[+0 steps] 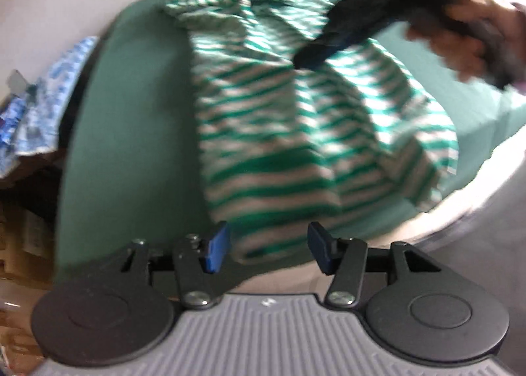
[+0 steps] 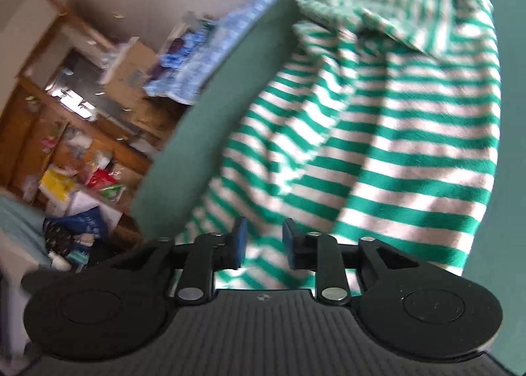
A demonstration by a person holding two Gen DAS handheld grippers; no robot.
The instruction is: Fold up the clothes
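Striped shirt (image 1: 296, 132) lies rumpled on the green table (image 1: 131, 119); my left claw (image 1: 268, 249) gapes empty over its near hem, my right claw (image 2: 263, 243) half-open, empty; bare table left.

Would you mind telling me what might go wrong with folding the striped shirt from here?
1. The striped shirt lies rumpled, its top part bunched; folding now may trap creases.
2. Neither the left gripper nor the right gripper holds cloth, so a quick close may pinch several layers.
3. The near hem sits close to the green table edge and could slide off.
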